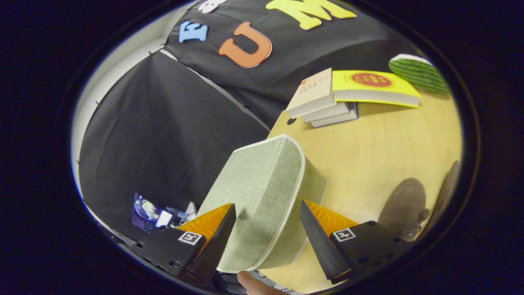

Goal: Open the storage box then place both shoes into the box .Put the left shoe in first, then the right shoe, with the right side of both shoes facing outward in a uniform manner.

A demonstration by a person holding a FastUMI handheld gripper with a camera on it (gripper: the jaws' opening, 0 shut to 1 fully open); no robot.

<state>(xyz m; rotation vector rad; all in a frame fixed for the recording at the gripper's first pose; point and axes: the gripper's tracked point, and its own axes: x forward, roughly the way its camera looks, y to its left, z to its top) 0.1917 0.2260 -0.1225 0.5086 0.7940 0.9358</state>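
- Your hand-held gripper (268,213) has its two fingers spread wide apart, and nothing is pinched between them.
- A pale green fabric-covered storage box (262,192) with a white trimmed edge sits between and just ahead of the fingers, on the near corner of the light wooden table (380,159).
- The panel facing you looks like the lid or a flap, tilted up. Whether either finger touches it cannot be told.
- The box is likely light, with stiff panels under woven cloth, so it may slide or tip if you push it. The cloth should give a fair grip. Take the lid by its white trimmed rim, where the edge is thin enough to pinch.
- Two brown suede-like shoes (403,205) lie on the table to the right of the fingers, well apart from the box. They look soft and light, and the heel collar is probably the best hold.
- Beyond the box, a stack of books (327,104) sits at the table's far edge, with a green striped object (417,73) near it.
- A fingertip (249,282) shows below the gripper.
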